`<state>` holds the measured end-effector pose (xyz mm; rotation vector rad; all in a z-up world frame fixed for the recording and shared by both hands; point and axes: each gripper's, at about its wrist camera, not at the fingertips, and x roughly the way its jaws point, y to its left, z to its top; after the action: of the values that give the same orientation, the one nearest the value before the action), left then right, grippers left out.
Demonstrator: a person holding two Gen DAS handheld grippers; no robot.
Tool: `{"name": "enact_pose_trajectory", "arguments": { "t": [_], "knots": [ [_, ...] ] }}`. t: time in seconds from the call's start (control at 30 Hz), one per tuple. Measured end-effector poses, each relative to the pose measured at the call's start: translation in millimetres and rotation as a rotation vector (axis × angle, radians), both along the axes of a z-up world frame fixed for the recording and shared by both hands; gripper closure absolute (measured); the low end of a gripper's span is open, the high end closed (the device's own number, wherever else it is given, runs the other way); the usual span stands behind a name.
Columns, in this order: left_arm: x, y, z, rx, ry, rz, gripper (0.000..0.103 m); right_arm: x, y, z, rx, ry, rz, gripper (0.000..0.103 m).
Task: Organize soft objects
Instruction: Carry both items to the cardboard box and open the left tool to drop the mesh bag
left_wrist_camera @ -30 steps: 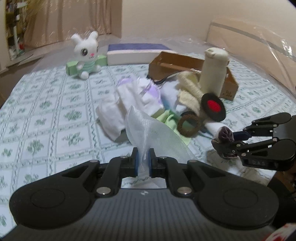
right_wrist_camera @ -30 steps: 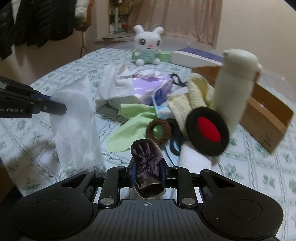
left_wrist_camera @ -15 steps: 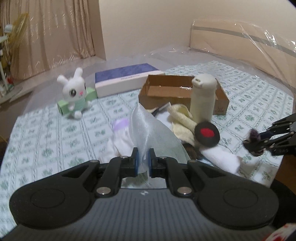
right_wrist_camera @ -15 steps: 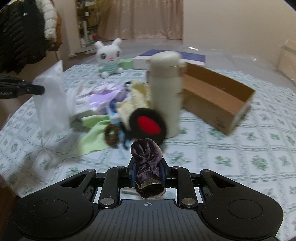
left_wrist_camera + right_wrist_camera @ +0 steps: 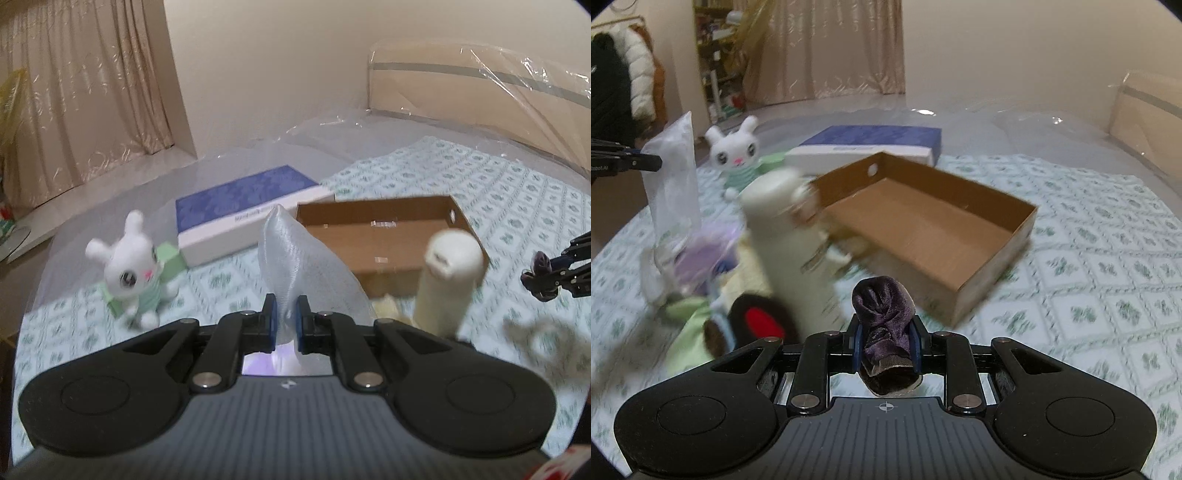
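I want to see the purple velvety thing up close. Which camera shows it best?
The right wrist view. There the purple velvet scrunchie sits big and sharp, pinched in the right gripper. In the left wrist view it is only a tiny dark blob at the far right edge.

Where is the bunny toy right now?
The bunny sits on the left of the left wrist view, leaning on a green block, with the blue box just behind to the right.

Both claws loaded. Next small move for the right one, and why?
Probably carry the right claw forward over the cardboard box and release: it is shut on the purple velvet scrunchie, and the box just ahead looks empty.
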<state>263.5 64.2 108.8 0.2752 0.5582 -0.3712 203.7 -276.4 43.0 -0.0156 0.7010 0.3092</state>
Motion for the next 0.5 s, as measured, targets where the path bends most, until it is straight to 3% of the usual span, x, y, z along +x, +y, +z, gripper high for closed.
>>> {"name": "enact_pose_trajectory", "arguments": {
  "t": [0.27, 0.5],
  "knots": [
    [87.8, -42.6, 2.7, -0.024, -0.008, -0.056, 0.095, 71.1, -22.1, 15.2, 0.042, -0.037, -0.002, 0.078],
    [148.0, -82.1, -15.9, -0.077, 0.013, -0.108, 0.094, 124.0, -26.5, 13.9, 0.085, -0.053, -0.002, 0.078]
  ]
}}
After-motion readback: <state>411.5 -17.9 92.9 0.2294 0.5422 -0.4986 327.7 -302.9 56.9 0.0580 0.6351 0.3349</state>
